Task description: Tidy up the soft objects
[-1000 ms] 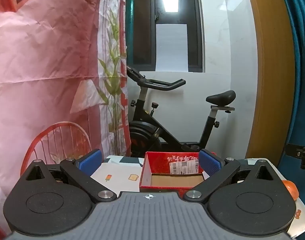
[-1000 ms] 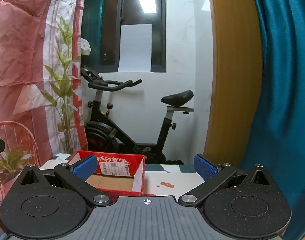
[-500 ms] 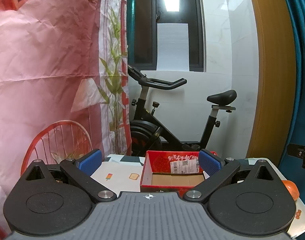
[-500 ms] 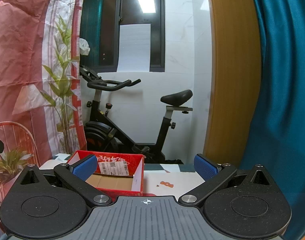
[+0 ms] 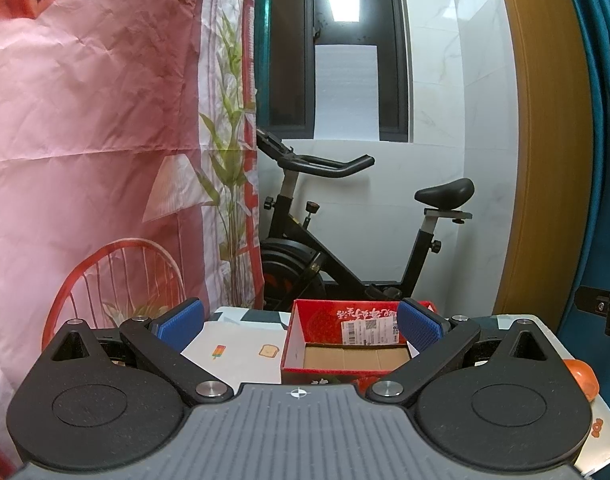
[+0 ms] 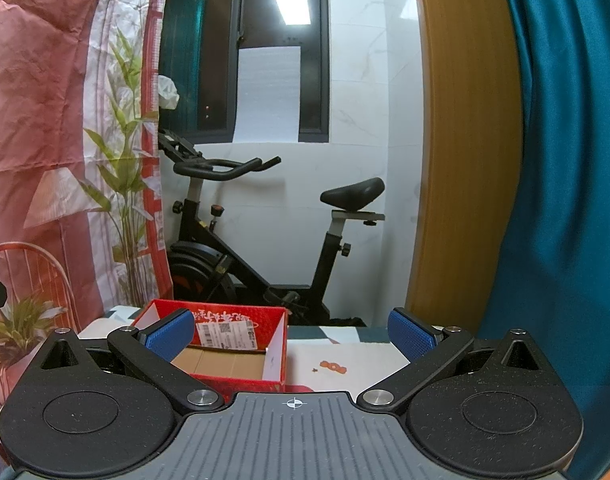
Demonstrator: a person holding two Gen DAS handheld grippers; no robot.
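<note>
Evidently you were at the very start: both the left gripper point(image 5: 299, 322) and the right gripper point(image 6: 293, 330) hung above the near edge of the surface point(image 6: 361, 354), jaws spread wide and holding nothing. No soft object showed plainly; only an orange rounded thing point(image 5: 583, 376) sat at the right edge, its material unclear. Ahead lay the red box point(image 5: 347, 350), open-topped and empty, a shipping label on its far wall. Your next move called for finding something soft to carry there.

Your left gripper point(image 5: 299, 326) and right gripper point(image 6: 291, 330) are both level, jaws spread wide, holding nothing
</note>
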